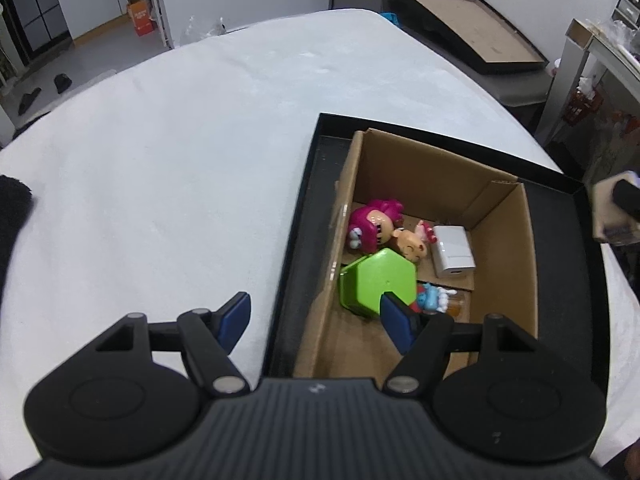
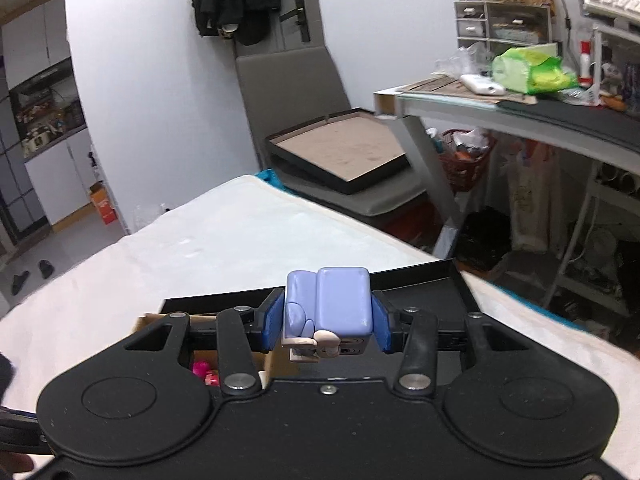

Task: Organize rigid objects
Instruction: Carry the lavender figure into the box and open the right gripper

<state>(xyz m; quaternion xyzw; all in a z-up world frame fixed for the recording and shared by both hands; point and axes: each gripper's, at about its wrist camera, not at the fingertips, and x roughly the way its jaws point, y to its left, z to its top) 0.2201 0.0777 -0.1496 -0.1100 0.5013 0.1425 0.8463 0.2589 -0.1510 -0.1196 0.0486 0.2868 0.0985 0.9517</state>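
Right gripper [image 2: 326, 322] clamps a blue toy [image 2: 342, 304]; left gripper [image 1: 316, 318] gapes above cardboard box [image 1: 420, 172] holding green hexagon [image 1: 376, 280], figurines, charger [image 1: 454, 250].

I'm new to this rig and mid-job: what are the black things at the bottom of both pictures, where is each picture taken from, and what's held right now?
Each picture comes from a camera mounted on a hand-held two-finger gripper, looking forward along its fingers; the black shapes are the gripper bodies.

The left wrist view shows the left gripper open and empty, above the edge of a brown cardboard box that sits in a shallow black tray on a white-covered surface. In the box lie a pink-haired toy figure, a green hexagonal plastic piece, a white charger block and a small blue toy.

The right wrist view shows the right gripper shut on a pale purple blocky toy, held above the tray.
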